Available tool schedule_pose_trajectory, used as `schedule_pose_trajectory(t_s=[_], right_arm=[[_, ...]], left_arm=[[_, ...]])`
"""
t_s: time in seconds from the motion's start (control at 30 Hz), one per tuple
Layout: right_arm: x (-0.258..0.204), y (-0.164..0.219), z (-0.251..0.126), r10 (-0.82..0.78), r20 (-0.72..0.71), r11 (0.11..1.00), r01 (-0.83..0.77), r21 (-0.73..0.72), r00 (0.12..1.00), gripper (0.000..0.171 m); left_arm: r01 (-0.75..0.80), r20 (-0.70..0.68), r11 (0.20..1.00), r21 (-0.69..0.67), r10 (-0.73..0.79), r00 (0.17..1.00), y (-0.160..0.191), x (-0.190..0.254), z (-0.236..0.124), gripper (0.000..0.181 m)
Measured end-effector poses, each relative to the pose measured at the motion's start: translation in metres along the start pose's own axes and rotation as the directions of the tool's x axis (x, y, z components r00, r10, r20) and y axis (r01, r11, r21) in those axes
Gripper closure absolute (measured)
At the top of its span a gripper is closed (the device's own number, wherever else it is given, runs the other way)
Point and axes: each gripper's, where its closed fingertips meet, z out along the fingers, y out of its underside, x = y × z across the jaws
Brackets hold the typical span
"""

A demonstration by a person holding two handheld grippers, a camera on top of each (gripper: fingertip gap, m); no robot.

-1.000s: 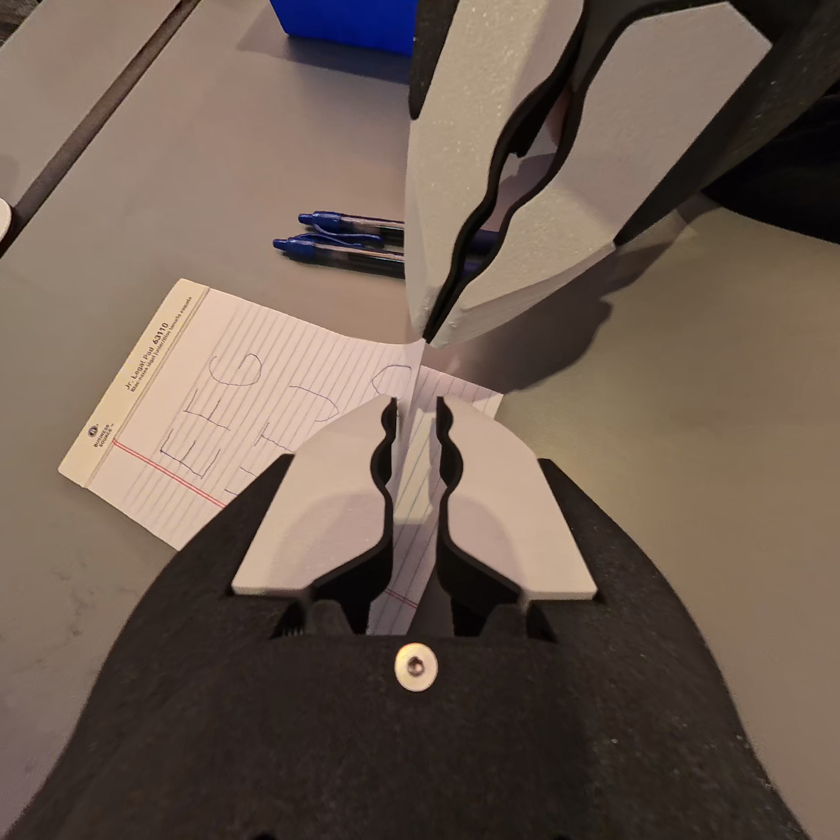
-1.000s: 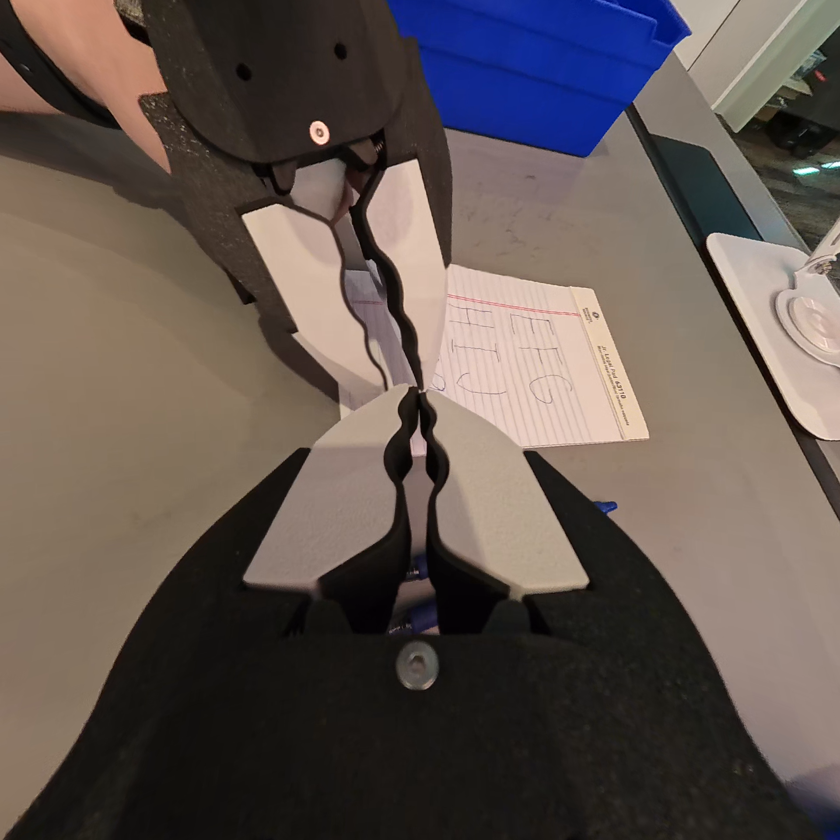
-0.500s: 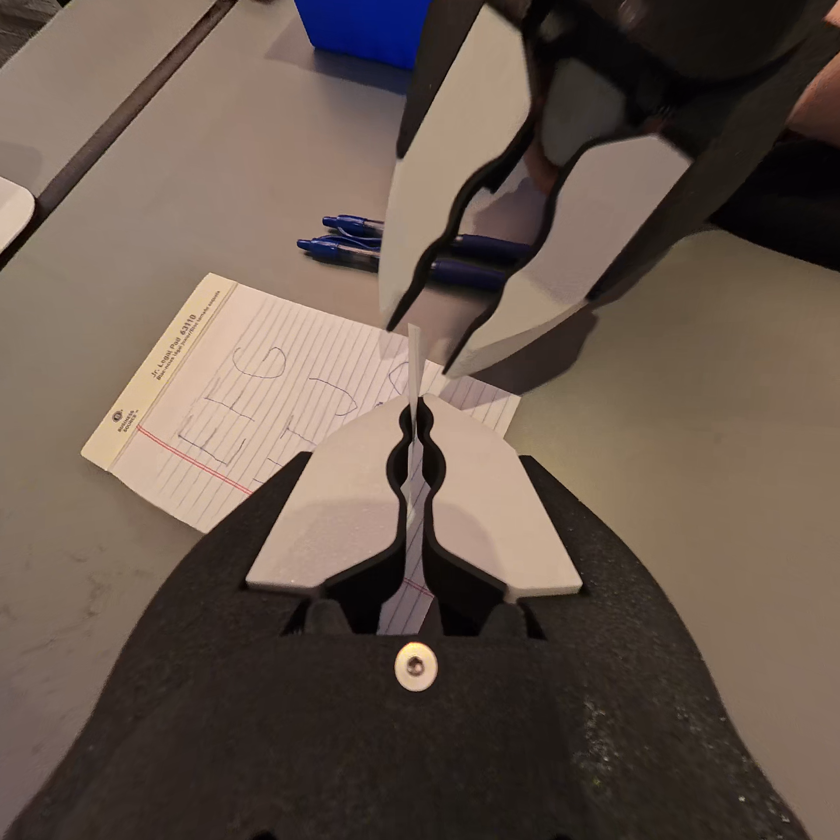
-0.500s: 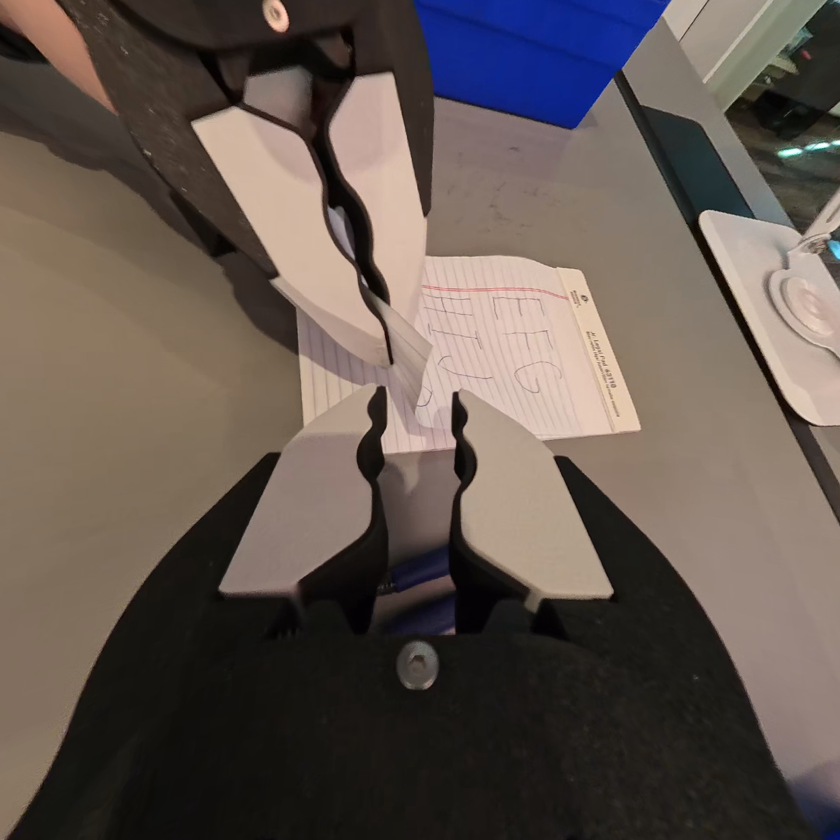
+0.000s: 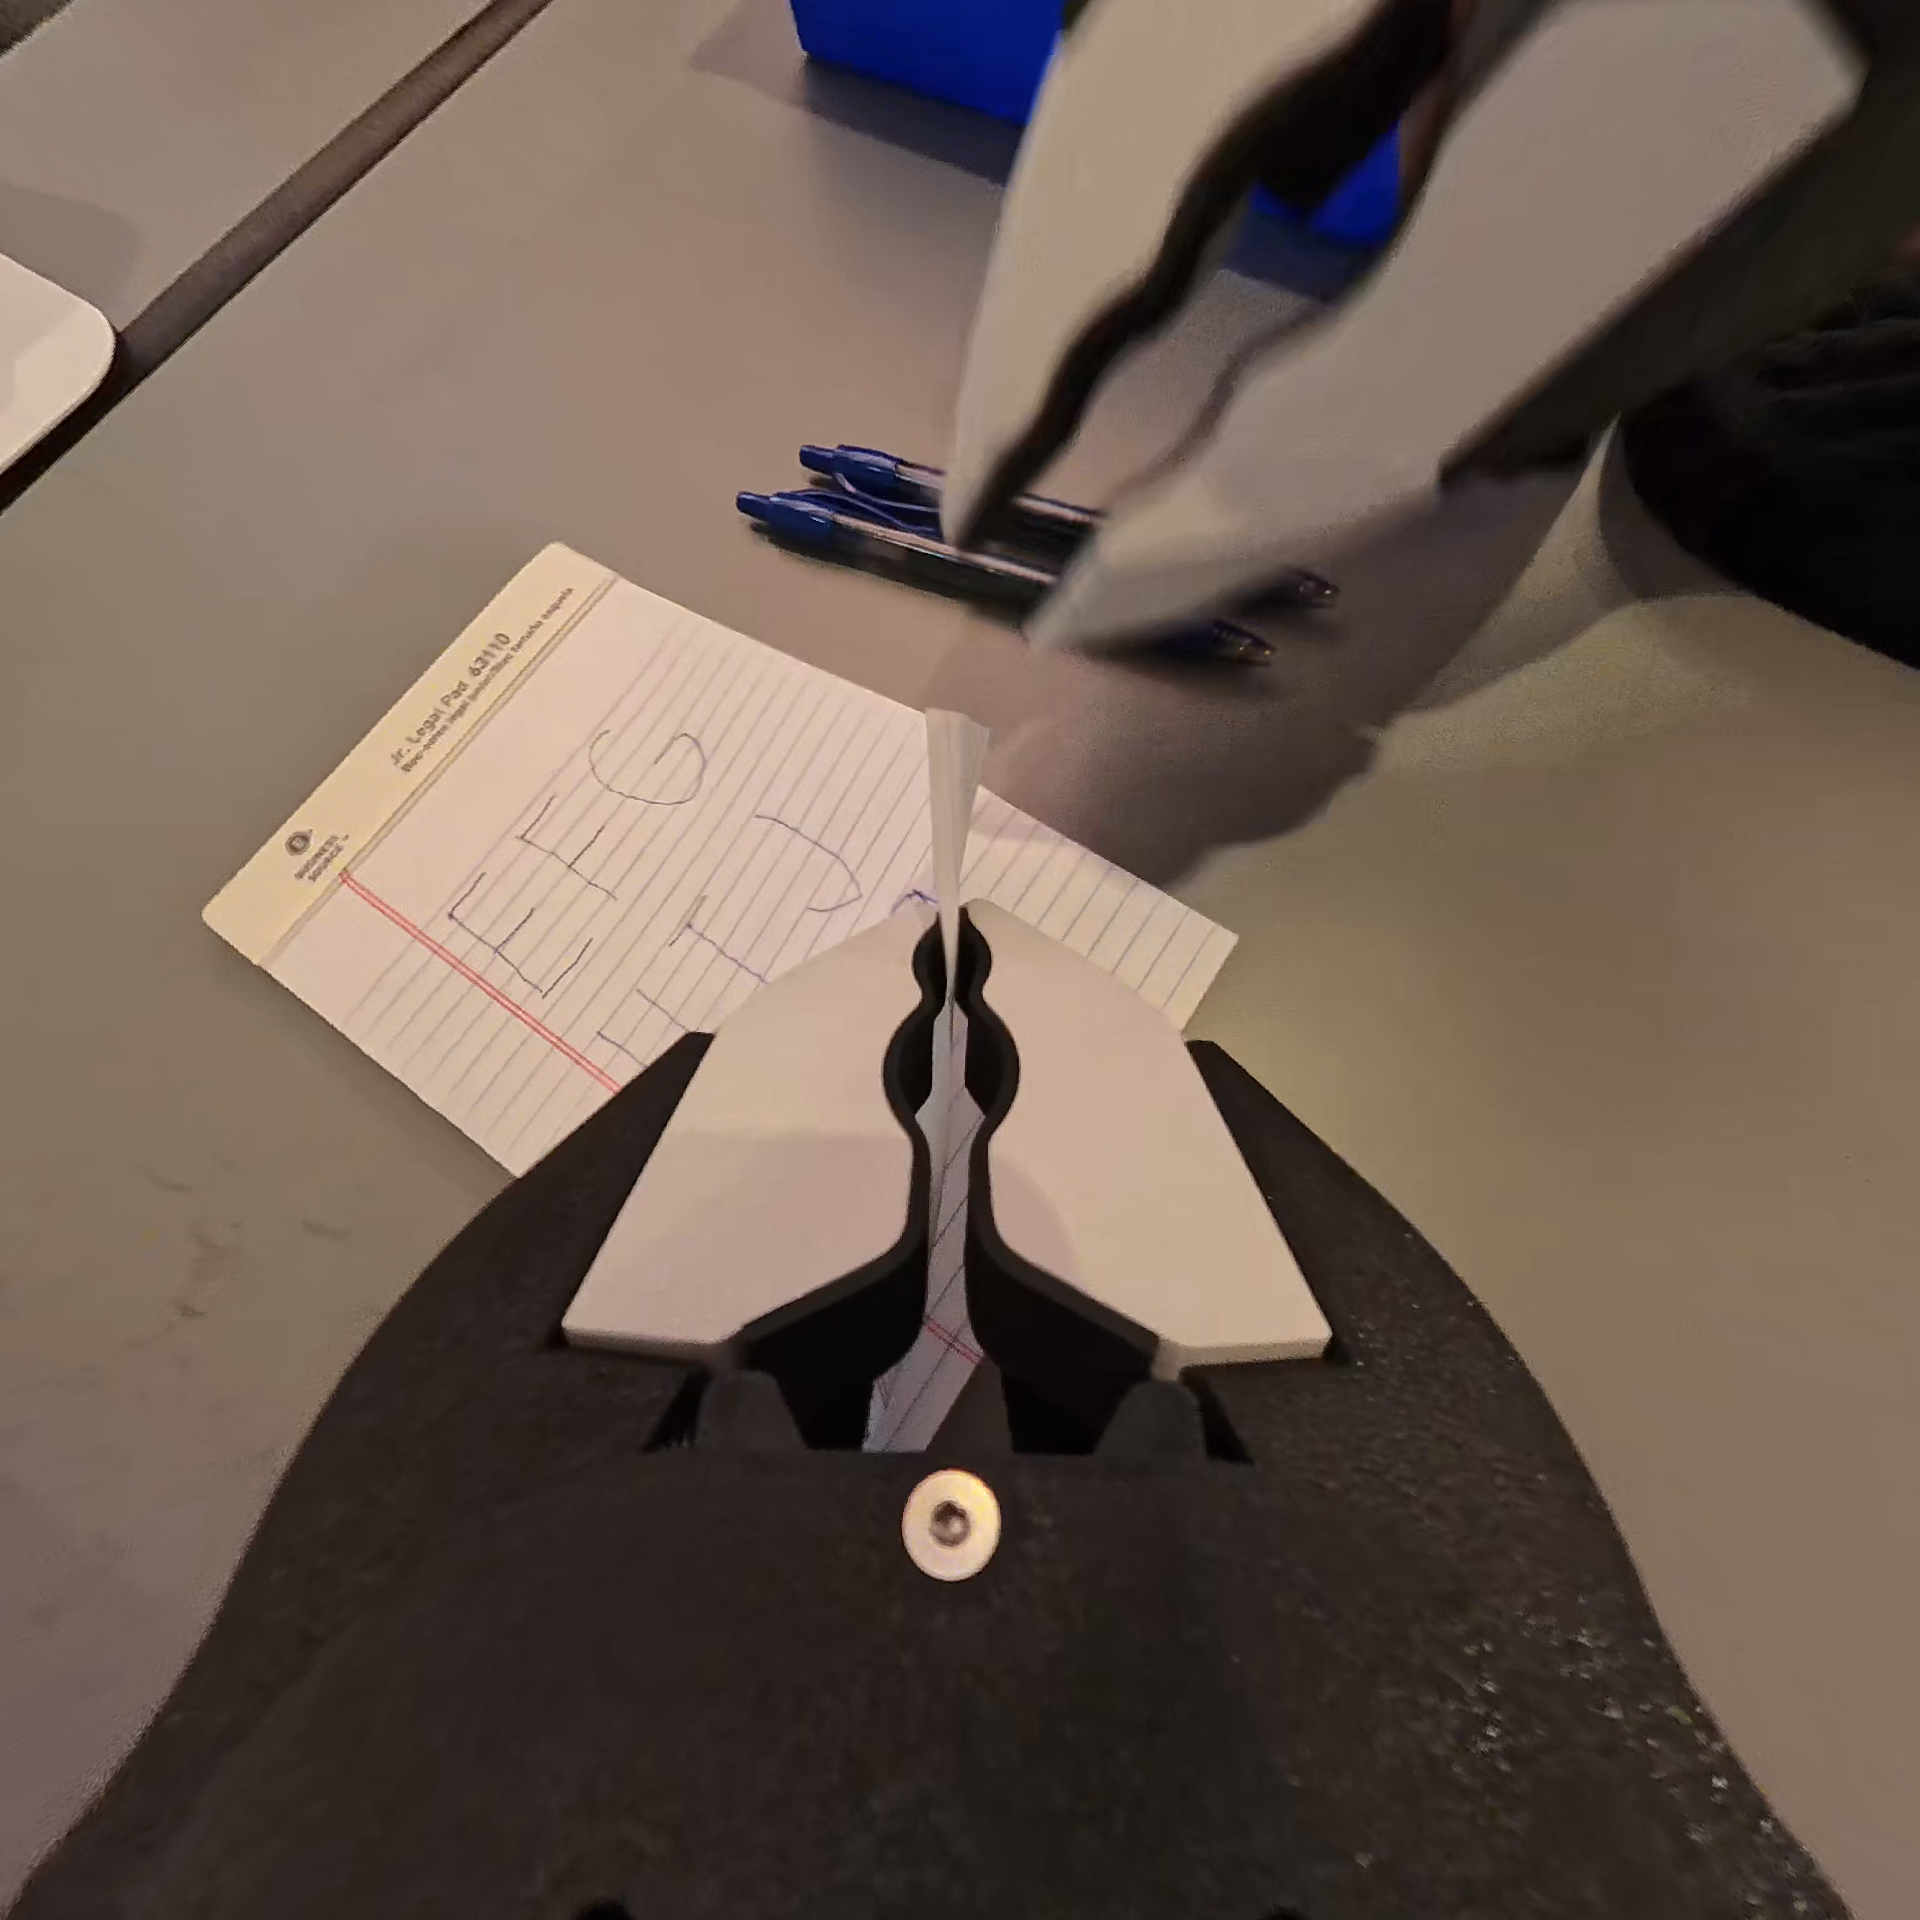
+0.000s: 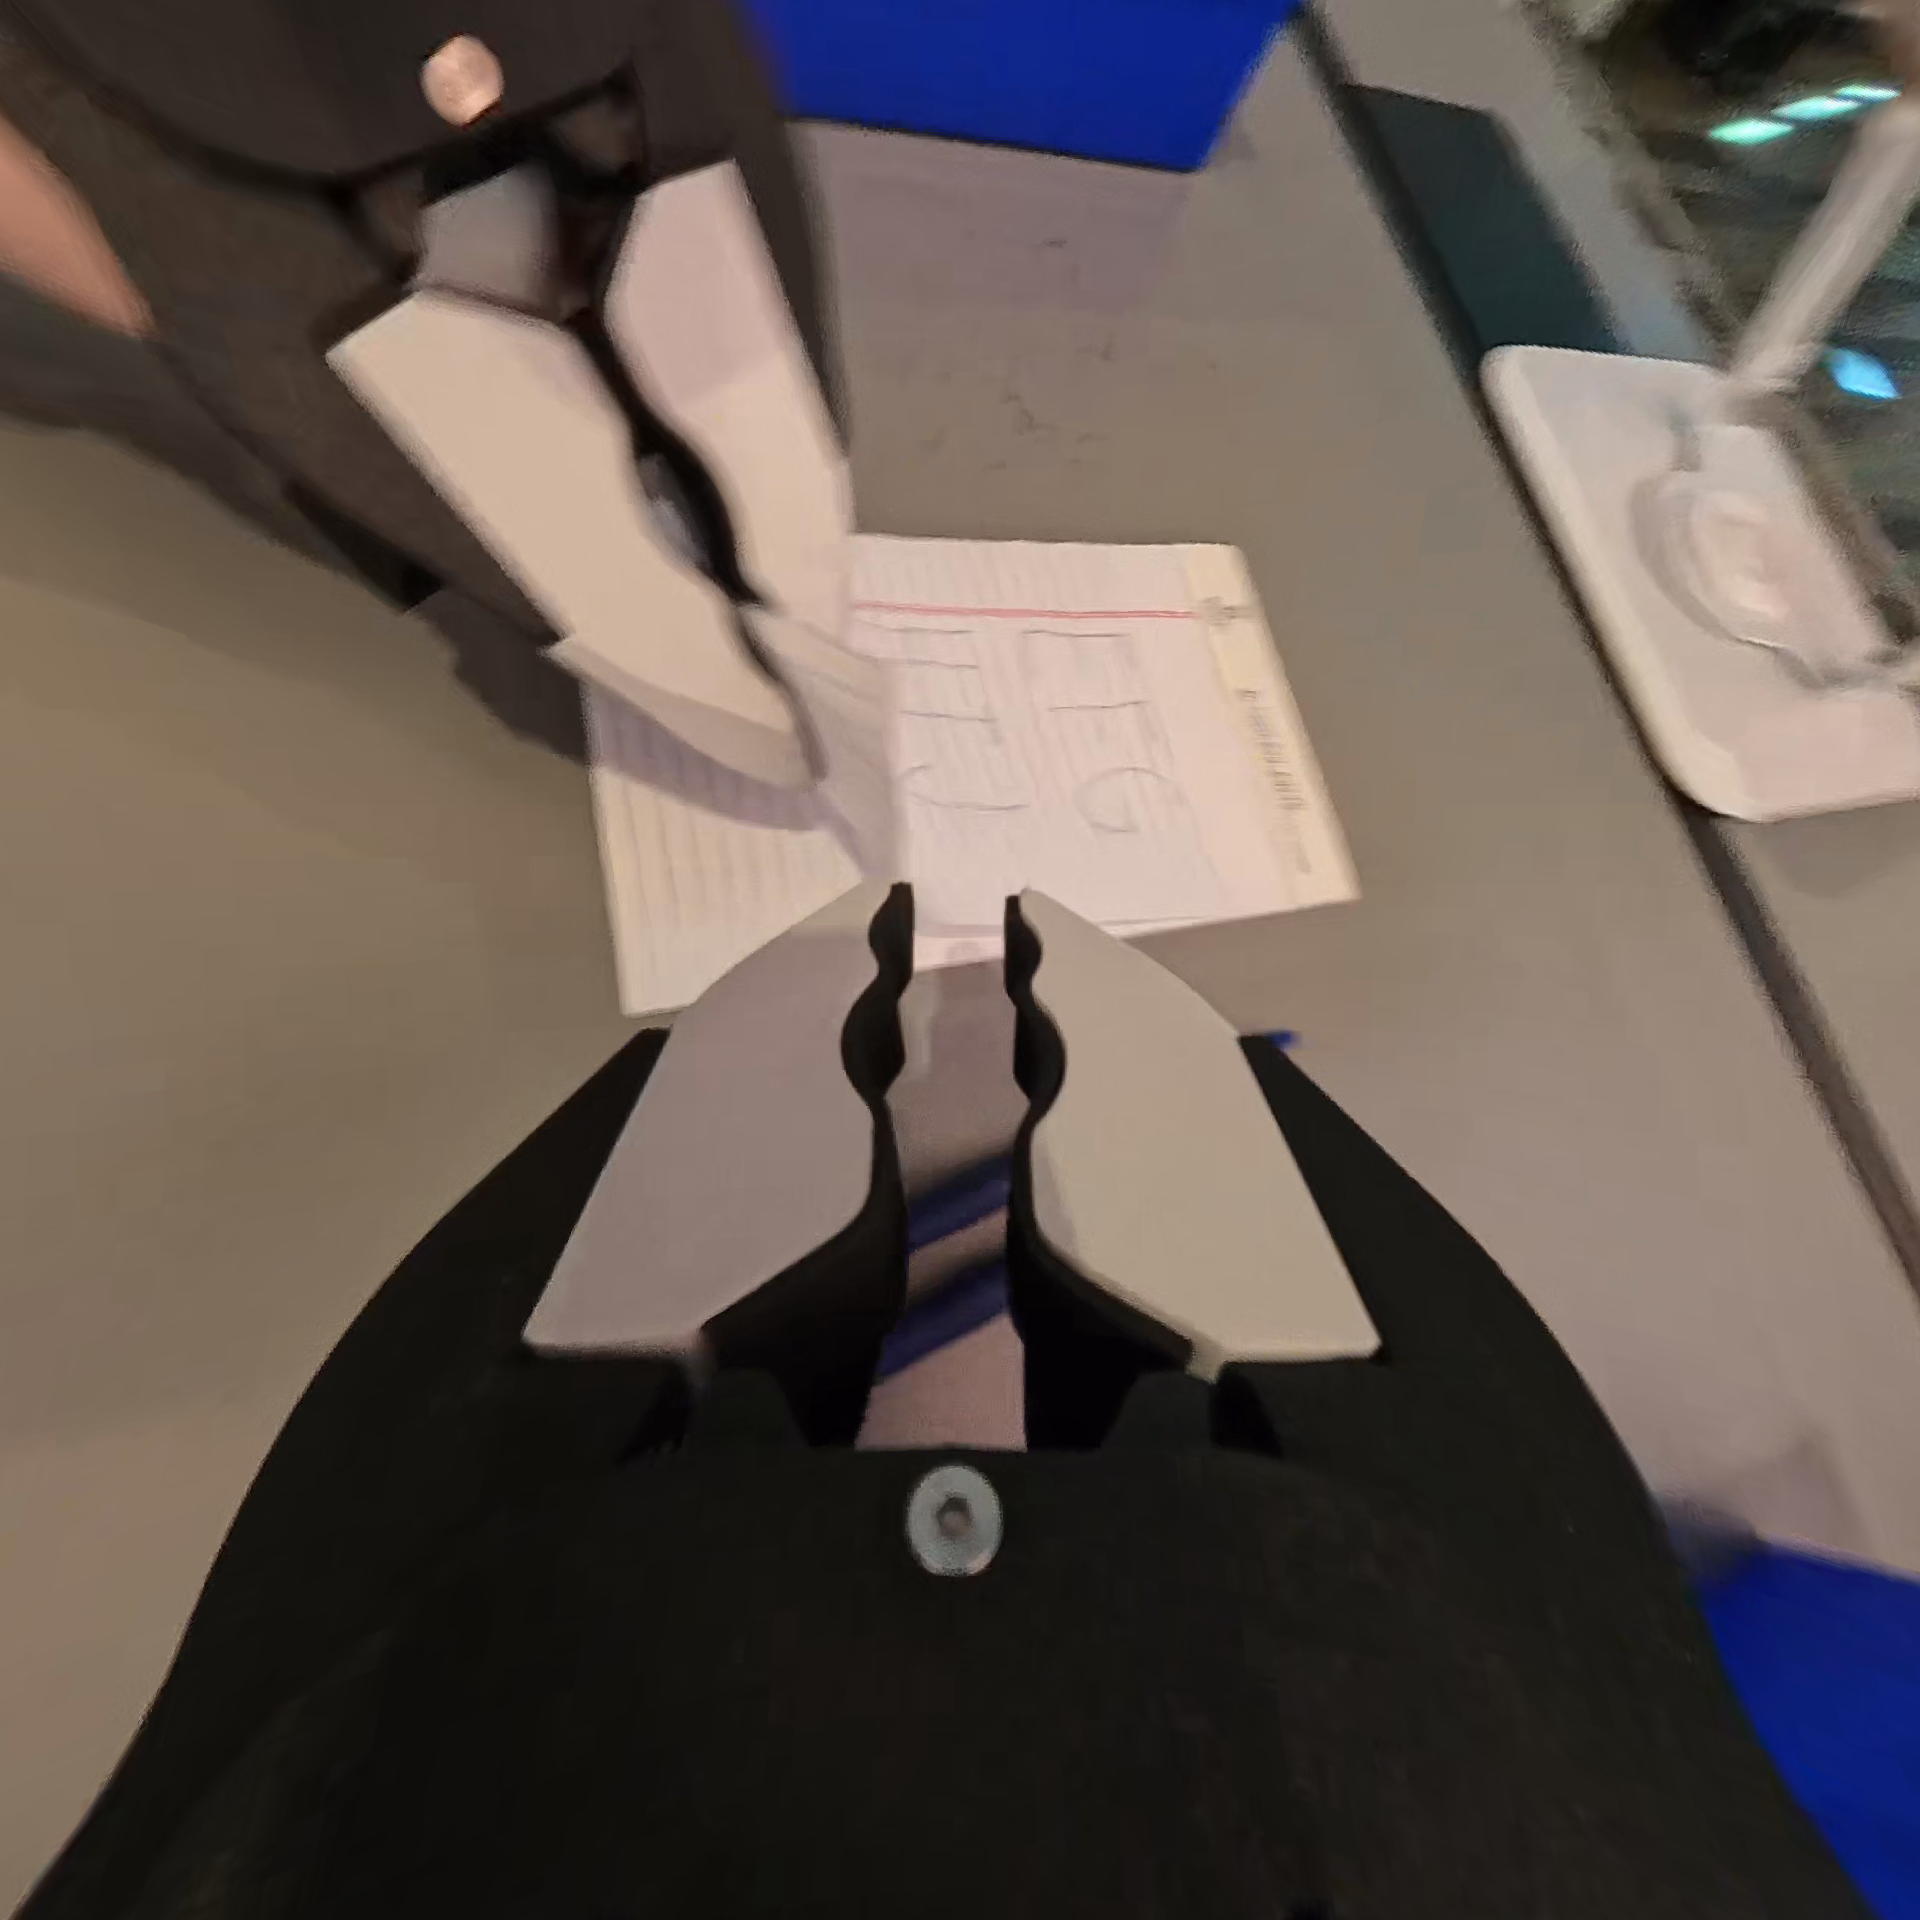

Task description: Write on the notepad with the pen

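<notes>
Two pens [image 5: 935, 540] lie on my desk [image 5: 416, 364] beyond the notepad [image 5: 582, 852]; my left tool [image 5: 954, 925] pinches a lifted sheet [image 5: 951, 800], my right tool [image 6: 958, 904] hangs spread.

In the left wrist view the right claw [image 5: 1023, 566], motion-blurred at the upper right, covers the middles of two blue pens [image 5: 831, 511] and part of a blue bin [image 5: 914, 47] cut by the top edge. The left claw [image 5: 948, 920] hides the notepad's [image 5: 540, 831] lower corner. The whole right wrist view is smeared; the white tray [image 6: 1621, 623] runs off its right edge.
</notes>
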Motion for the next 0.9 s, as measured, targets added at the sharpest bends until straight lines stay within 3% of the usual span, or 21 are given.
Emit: schedule_pose_trajectory(t_s=[0.07,0.13,0.33,0.57,0.8,0.9], right_arm=[[0.028,-0.014,-0.01,0.09,-0.105,0.996,-0.089,0.01,0.99,0.162],[0.054,-0.023,-0.005,0.237,-0.123,0.971,-0.236,0.028,0.964,0.168],[0.092,0.005,0.065,0.557,0.047,0.829,-0.553,-0.084,0.829,0.171],[0.103,0.031,0.083,0.491,0.013,0.854,-0.478,-0.206,0.871,0.171],[0.101,0.036,0.088,0.459,0.044,0.863,-0.433,-0.258,0.888,0.171],[0.099,0.037,0.087,0.375,0.055,0.897,-0.347,-0.275,0.925,0.171]], left_arm=[[0.011,0.003,1.0,0.017,-0.011,1.0,0.001,0.0,-0.002,0.181],[0.016,0.013,0.999,0.032,-0.016,1.0,0.0,-0.001,-0.003,0.181],[0.067,0.012,0.996,0.061,-0.068,0.998,-0.003,-0.001,-0.004,0.181],[0.088,0.014,0.993,0.077,-0.089,0.996,-0.007,-0.006,-0.009,0.181],[0.093,0.034,0.991,0.093,-0.097,0.995,-0.009,-0.008,-0.011,0.181],[0.115,0.046,0.987,0.111,-0.121,0.992,-0.01,-0.014,-0.014,0.181]])
